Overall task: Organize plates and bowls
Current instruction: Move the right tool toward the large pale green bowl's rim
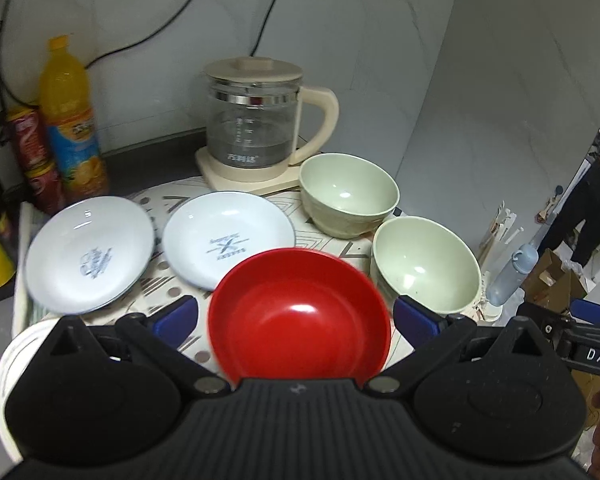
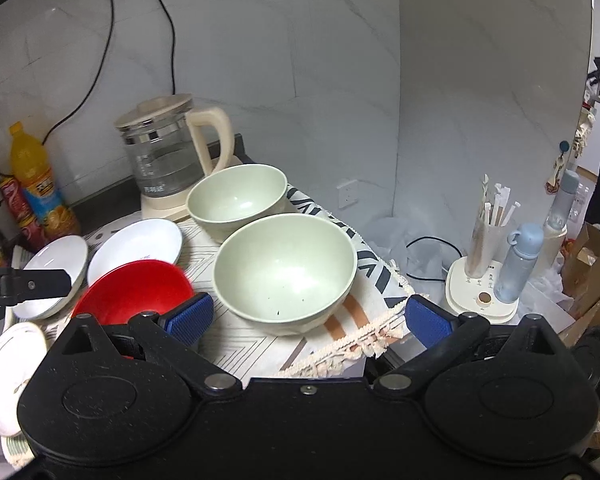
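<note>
A small red bowl [image 1: 300,312] lies between the blue pads of my left gripper [image 1: 296,316], which is open; whether the pads touch its rim is unclear. In the right wrist view the red bowl [image 2: 136,288] looks tilted. Two white plates [image 1: 90,254] [image 1: 228,240] lie side by side beyond it. Two pale green bowls [image 1: 348,192] [image 1: 426,264] stand upright to the right. My right gripper [image 2: 308,320] is open and empty, with the nearer green bowl [image 2: 284,272] just ahead of its fingers and the farther green bowl [image 2: 236,196] behind.
A glass kettle [image 1: 252,128] on its base stands by the wall, an orange drink bottle [image 1: 70,120] and red cans to its left. Another white plate [image 2: 12,372] lies at the near left. The patterned cloth's fringe [image 2: 360,344] marks the table's right edge; a blue bottle [image 2: 520,264] stands beyond.
</note>
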Demonstrator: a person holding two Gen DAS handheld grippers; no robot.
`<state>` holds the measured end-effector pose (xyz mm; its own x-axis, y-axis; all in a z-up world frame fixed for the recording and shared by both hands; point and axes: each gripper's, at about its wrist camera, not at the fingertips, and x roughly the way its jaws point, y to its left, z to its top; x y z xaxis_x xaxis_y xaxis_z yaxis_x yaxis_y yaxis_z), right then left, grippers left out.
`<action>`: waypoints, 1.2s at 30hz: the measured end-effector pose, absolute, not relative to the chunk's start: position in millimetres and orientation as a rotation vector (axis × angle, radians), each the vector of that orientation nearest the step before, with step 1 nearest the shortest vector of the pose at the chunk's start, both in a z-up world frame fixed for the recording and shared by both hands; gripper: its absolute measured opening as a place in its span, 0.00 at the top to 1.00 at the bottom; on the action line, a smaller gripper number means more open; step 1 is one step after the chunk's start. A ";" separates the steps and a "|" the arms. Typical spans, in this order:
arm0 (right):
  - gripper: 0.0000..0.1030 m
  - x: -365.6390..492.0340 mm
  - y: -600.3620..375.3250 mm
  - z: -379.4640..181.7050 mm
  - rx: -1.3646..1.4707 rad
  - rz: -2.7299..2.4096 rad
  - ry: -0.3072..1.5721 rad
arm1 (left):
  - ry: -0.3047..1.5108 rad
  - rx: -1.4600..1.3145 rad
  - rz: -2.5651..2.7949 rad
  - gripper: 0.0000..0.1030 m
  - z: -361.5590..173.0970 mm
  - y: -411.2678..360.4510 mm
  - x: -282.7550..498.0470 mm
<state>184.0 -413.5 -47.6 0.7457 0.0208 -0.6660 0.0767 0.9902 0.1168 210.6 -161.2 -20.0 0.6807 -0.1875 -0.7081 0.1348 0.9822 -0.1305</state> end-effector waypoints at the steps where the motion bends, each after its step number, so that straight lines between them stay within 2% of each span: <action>1: 0.00 187.1 -414.5 -48.7 0.144 -0.039 0.735 | 0.810 -0.070 -0.188 0.00 -21.6 -162.8 216.8; 23: 0.01 249.0 -432.9 -81.9 0.222 -0.132 0.815 | 0.875 -0.015 -0.399 0.03 -46.5 -219.6 317.2; 28: 0.16 261.6 -434.4 -97.4 0.255 -0.122 0.853 | 0.896 -0.013 -0.423 0.08 -57.3 -229.8 332.9; 33: 0.21 271.8 -437.3 -110.3 0.280 -0.151 0.887 | 0.910 0.017 -0.435 0.08 -67.7 -239.5 345.2; 36: 0.28 277.1 -438.1 -119.4 0.288 -0.158 0.912 | 0.936 0.023 -0.439 0.10 -76.6 -244.1 355.3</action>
<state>277.1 -438.1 -119.4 0.6042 -0.0125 -0.7967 0.2556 0.9501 0.1789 355.3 -244.1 -76.6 0.5119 -0.3549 -0.7823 0.3748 0.9117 -0.1683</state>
